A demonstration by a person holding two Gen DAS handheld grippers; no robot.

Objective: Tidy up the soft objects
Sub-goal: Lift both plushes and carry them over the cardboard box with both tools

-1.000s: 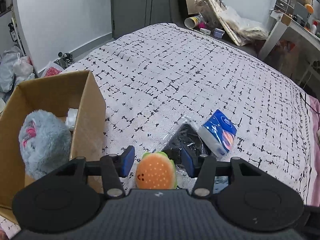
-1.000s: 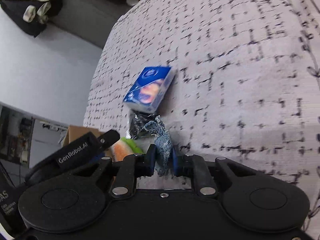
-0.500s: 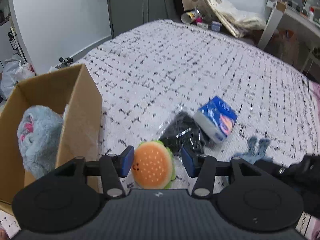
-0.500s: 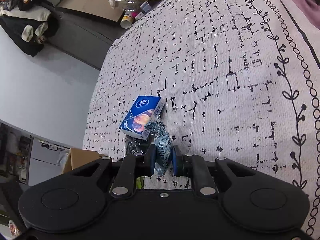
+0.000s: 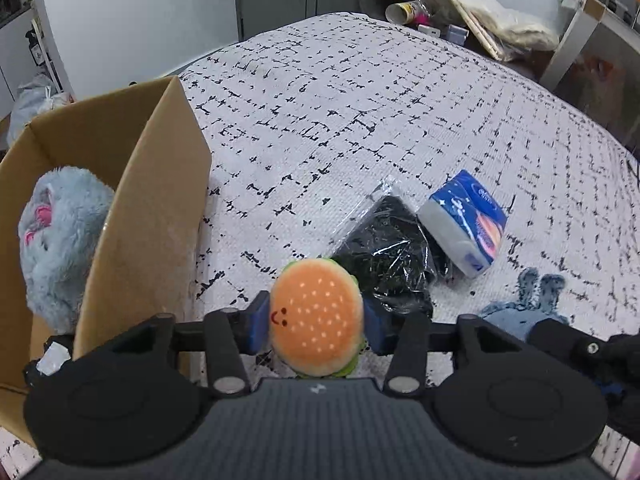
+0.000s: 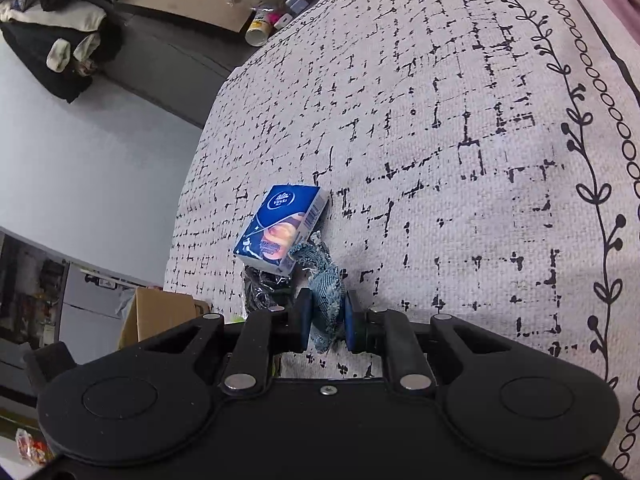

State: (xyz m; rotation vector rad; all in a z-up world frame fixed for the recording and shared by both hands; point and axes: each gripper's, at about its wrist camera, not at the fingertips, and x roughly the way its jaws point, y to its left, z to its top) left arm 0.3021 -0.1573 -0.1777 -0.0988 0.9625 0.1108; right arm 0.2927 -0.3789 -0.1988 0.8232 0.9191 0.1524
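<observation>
An orange burger plush (image 5: pixel 316 320) with a smiling face lies on the patterned bedspread (image 5: pixel 360 120), between the blue pads of my left gripper (image 5: pixel 316 320). Its jaws are closing and both pads touch the plush's sides. My right gripper (image 6: pixel 324 320) is shut on a blue denim soft toy (image 6: pixel 324 284), held just above the bed. The same denim toy (image 5: pixel 532 300) shows at the right of the left wrist view. A cardboard box (image 5: pixel 148 200) stands open on the left with a grey furry plush (image 5: pixel 60 240) inside.
A blue tissue pack (image 5: pixel 468 232) and a black item in clear plastic wrap (image 5: pixel 392 256) lie just beyond the burger. Past the far bed edge sit cups, bags and a desk (image 5: pixel 592 40). A wall and clutter are on the left.
The left gripper has sunk toward the bed and its pads have narrowed onto the burger plush. The right gripper has lifted the denim toy and it now shows in the left view.
</observation>
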